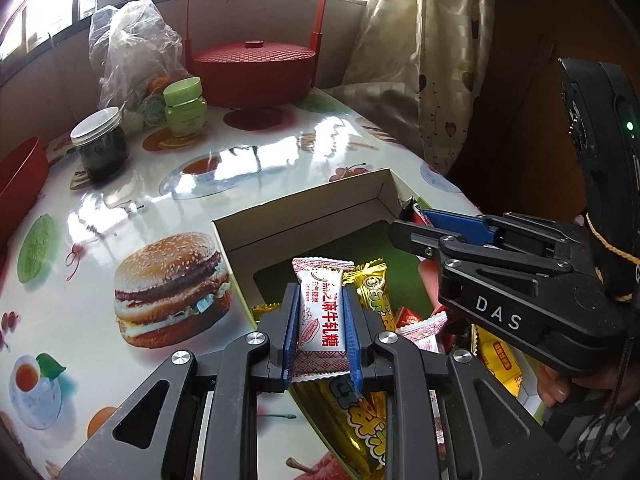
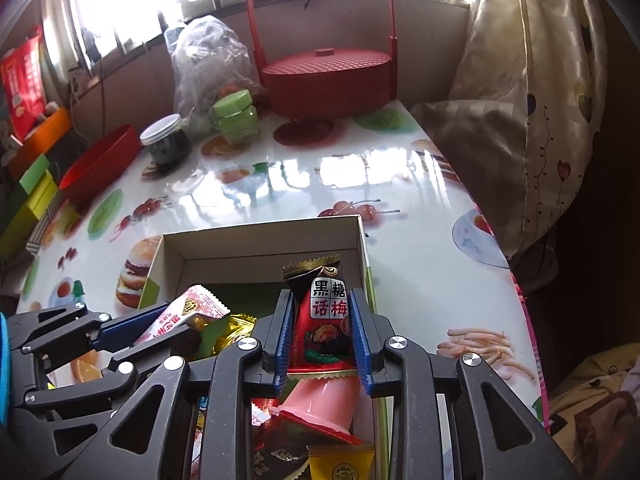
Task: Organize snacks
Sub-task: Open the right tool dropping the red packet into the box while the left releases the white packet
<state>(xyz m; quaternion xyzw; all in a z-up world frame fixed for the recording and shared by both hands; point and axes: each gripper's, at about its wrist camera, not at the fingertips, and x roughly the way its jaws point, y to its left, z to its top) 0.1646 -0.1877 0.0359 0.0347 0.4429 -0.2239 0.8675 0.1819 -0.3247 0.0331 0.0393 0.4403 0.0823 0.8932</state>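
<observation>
Left gripper [image 1: 320,316] clamps white-and-red wrapped candy [image 1: 322,312]; right gripper [image 2: 320,332] clamps red-and-black plum candy [image 2: 322,320]. Both over open cardboard box [image 2: 260,240]; round red lidded basket [image 2: 328,76] and dark glass jar [image 1: 100,148] behind. Box bottom partly hidden, perhaps green.

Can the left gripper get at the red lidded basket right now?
Probably not as is. The left gripper is shut on a white candy over the box, so its fingers are occupied. The tabletop path to the red lidded basket looks free.

Blown-out window [image 2: 132,4] backlight, glare on tabletop [image 1: 224,184], fisheye-warped edges.
</observation>
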